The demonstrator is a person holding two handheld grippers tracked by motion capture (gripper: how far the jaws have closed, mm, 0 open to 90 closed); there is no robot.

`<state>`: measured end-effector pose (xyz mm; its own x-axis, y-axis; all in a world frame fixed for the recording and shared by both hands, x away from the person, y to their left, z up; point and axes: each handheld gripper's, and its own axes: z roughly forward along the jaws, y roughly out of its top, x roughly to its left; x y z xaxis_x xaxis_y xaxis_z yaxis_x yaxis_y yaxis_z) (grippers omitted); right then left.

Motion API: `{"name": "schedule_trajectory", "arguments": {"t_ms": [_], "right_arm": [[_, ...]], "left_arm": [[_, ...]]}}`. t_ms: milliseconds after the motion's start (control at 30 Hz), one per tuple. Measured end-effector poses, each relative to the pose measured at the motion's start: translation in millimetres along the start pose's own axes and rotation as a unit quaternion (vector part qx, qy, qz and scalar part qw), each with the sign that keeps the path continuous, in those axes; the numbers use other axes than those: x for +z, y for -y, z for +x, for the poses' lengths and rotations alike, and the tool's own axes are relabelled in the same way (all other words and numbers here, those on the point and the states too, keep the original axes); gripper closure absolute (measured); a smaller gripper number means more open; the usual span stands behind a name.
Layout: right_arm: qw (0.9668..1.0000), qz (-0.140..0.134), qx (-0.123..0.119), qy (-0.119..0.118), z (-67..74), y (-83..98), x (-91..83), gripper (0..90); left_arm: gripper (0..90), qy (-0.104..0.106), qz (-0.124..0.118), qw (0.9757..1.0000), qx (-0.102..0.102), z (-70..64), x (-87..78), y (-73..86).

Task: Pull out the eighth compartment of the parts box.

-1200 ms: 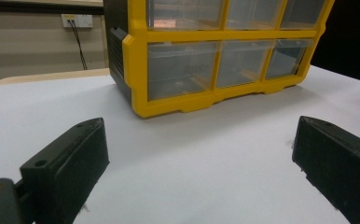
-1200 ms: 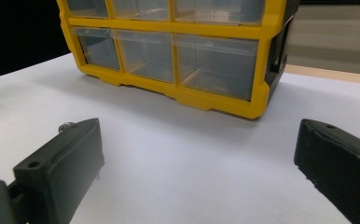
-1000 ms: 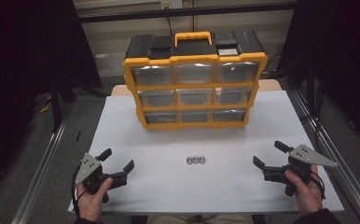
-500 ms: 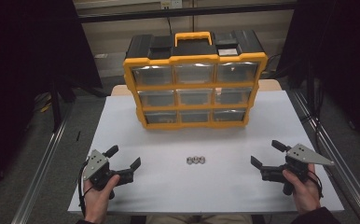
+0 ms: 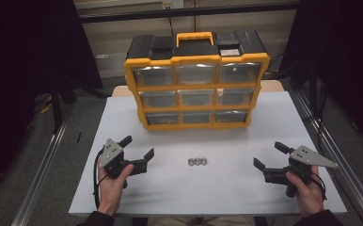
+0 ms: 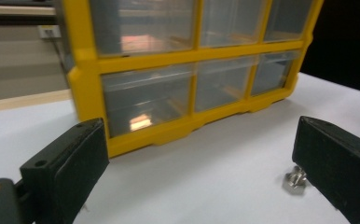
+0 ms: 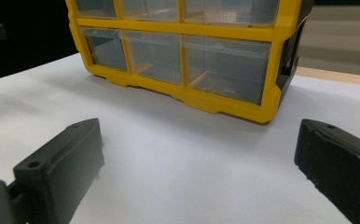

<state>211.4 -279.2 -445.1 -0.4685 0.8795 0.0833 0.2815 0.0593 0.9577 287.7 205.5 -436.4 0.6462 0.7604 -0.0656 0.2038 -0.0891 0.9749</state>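
Observation:
A yellow and black drawer cabinet (image 5: 196, 80) with clear drawers stands upright at the back of the white table (image 5: 123, 117). Three small metal nuts (image 5: 197, 162) lie in a row in front of it. My left gripper (image 5: 137, 148) is open, held low to the left of the nuts with nothing between its jaws. In the left gripper view the cabinet (image 6: 187, 70) is close ahead and one nut (image 6: 294, 179) peeks out beside the right jaw. My right gripper (image 5: 270, 156) is open at the right of the table, apart from the nuts, facing the cabinet (image 7: 187, 56).
Metal rails run along both sides of the table (image 5: 330, 150). Dark curtains hang left and right. Bare white tabletop (image 7: 192, 158) lies between the grippers and the cabinet.
My left gripper has moved right and forward, toward the nuts. The right gripper has shifted slightly. Both stay open.

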Motion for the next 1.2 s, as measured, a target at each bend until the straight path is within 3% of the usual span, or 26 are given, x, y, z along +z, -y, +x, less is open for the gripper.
{"name": "schedule_trajectory", "arguments": {"t_ms": [300,367,467,567,800,933,1033,1067,1133,1200], "right_arm": [[1.0000,-0.002,-0.001,0.000,0.1,-0.2,1.3,1.2],[1.0000,-0.002,-0.001,-0.001,0.8,-0.4,1.8,1.2],[1.0000,-0.003,-0.001,-0.003,1.7,-0.9,1.4,1.2],[1.0000,-0.005,-0.003,-0.005,2.3,-0.7,1.0,1.3],[1.0000,-0.005,-0.004,-0.003,2.6,-0.4,-0.8,1.3],[1.0000,-0.006,0.000,-0.005,0.9,0.1,-0.3,1.3],[1.0000,-0.006,0.002,-0.005,0.7,0.3,-1.0,1.3],[1.0000,-0.006,0.002,-0.005,0.6,0.3,-1.1,1.3],[1.0000,-0.008,0.002,-0.006,0.7,0.3,-1.2,1.3],[1.0000,-0.006,0.002,-0.007,1.0,0.2,-1.6,1.3]], "left_arm": [[3.0,0.006,-0.012,0.9999,0.008,-9.3,26.6,-14.5],[3.0,0.014,-0.009,0.9996,0.025,-14.0,37.1,-17.5],[2.8,0.008,-0.011,0.9995,0.029,-19.4,44.6,-17.5],[2.8,0.028,-0.004,0.9983,0.051,-26.2,59.5,-17.8],[2.9,0.033,-0.004,0.9971,0.068,-32.5,79.3,-20.5],[3.1,0.024,-0.011,0.9945,0.101,-33.4,90.2,-26.4],[3.2,0.025,-0.016,0.9934,0.111,-33.1,96.2,-29.1],[3.1,0.022,-0.012,0.9913,0.129,-33.2,99.7,-29.5],[3.2,0.022,-0.014,0.9913,0.129,-34.4,102.1,-29.0],[3.1,0.024,-0.013,0.9886,0.148,-36.6,105.6,-28.8]]}}
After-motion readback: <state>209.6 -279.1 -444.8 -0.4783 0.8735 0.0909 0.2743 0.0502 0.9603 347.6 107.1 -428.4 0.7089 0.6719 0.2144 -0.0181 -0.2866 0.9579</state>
